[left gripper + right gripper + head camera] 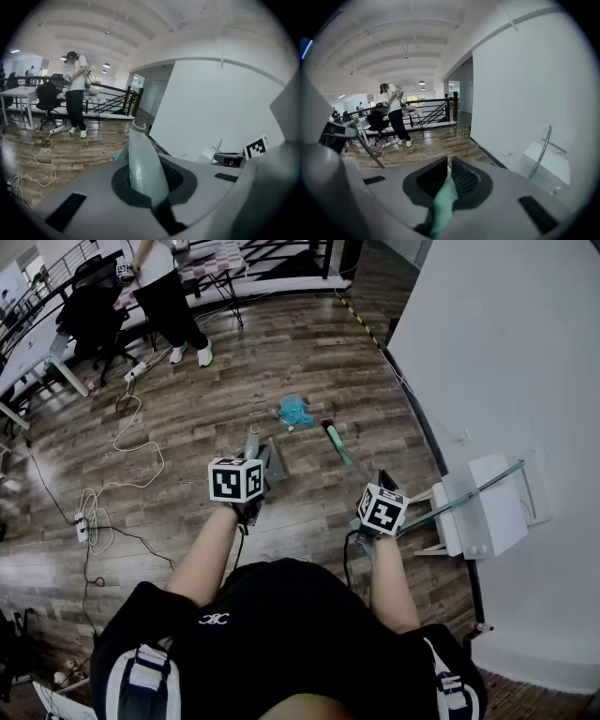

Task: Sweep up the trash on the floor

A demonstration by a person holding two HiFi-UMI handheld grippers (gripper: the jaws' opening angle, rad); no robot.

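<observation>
Just above the middle of the head view, the crumpled blue-green piece of trash [296, 412] lies on the brown wood-plank floor [216, 399], with a few smaller scraps touching its left edge. Both tools point towards it, which suggests the sweep is being lined up rather than finished.

The left gripper [253, 461] has its jaws closed around the pale grey tapered plastic handle [143, 164] of a grey dustpan [272, 461]. The pan hangs low, below and left of the trash and apart from it, probably so its lip can go down as a catch on the near side.

The right gripper [380, 484] has its jaws clamped tight on the mint-green handle of a small brush [339, 444]. The handle fills the narrow gap between the jaws in the right gripper view. The brush end reaches up and left to a spot just right of the trash. From there a stroke to the left would push the litter towards the pan.

At the right of the frame, a white stand with a metal bar [487, 507] sits against the white wall, clear of the sweeping path.
</observation>
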